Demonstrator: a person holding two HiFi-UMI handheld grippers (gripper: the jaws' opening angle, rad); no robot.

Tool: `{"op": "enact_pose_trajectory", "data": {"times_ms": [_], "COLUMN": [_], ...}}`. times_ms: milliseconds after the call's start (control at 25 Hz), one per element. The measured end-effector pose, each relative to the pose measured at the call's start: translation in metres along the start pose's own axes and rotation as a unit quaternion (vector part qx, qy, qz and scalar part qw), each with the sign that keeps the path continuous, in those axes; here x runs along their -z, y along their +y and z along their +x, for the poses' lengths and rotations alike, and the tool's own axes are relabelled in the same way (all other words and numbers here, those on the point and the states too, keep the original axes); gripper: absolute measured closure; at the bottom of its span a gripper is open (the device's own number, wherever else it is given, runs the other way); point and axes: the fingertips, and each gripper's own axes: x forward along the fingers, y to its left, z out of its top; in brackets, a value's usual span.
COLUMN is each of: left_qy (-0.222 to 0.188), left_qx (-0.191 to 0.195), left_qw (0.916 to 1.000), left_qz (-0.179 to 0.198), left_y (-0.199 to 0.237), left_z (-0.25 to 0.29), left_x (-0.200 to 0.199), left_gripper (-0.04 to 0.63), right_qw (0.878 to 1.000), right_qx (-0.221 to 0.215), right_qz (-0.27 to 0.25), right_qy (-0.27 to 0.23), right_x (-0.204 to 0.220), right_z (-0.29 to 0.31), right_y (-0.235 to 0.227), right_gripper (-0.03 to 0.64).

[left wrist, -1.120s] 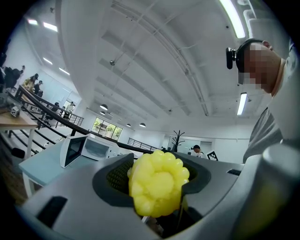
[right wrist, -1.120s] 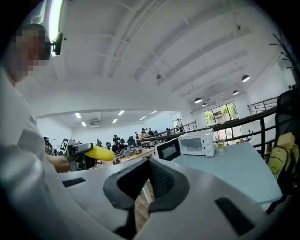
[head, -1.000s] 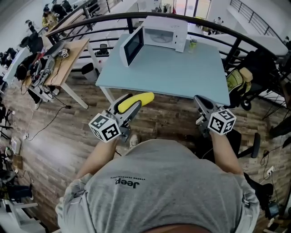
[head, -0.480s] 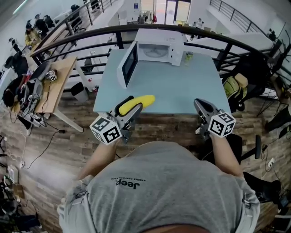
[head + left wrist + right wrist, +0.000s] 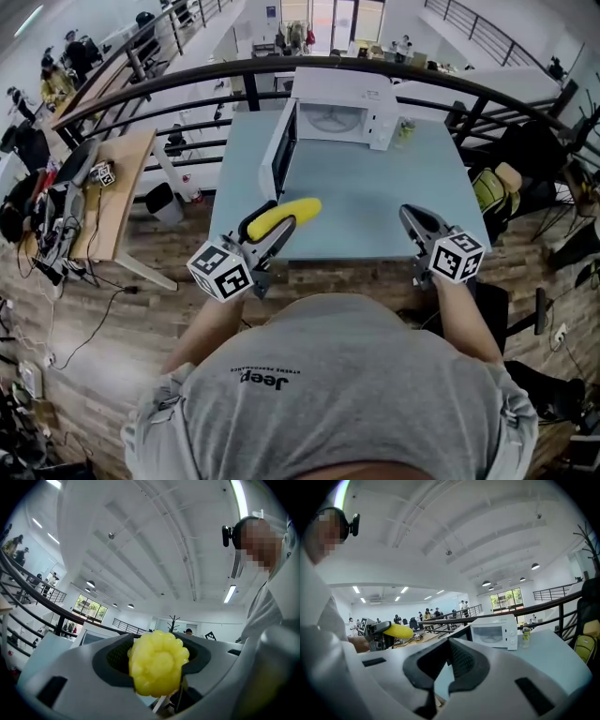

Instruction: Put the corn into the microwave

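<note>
Corn [image 5: 283,213] clenched in left gripper [image 5: 270,229] jaws, right gripper [image 5: 411,216] jaws closed empty; microwave [image 5: 342,98] door [image 5: 280,156] open.

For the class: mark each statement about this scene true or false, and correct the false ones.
1. The left claw grips the corn. True.
2. The microwave has its door shut. False: the door stands open, swung out to the microwave's left side as the head view shows it.
3. The right claw carries a bottle. False: nothing is between its jaws; the small bottle stands on the table beside the microwave.
4. The microwave stands at the far end of the light blue table, by the railing. True.
</note>
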Motion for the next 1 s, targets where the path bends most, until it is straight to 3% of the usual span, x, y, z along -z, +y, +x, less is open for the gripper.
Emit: {"op": "enact_pose_trajectory", "data": {"times_ms": [400, 1000], "left_qy": [0.001, 0.008], "left_qx": [0.006, -0.023], "left_qw": [0.9999, 0.9995], "left_qz": [-0.009, -0.019], "left_y": [0.057, 0.088], "left_z": [-0.002, 0.022], "left_x": [-0.015, -0.004], "left_gripper": [0.344, 0.344], "right_qw": [1.000, 0.999], "right_qx": [0.012, 0.000], "right_qz": [0.008, 0.032], "right_qy": [0.009, 0.017], "right_x": [-0.004, 0.009], "right_z": [0.058, 0.086], "right_y": [-0.006, -0.052], "right_gripper": [0.598, 0.598]}}
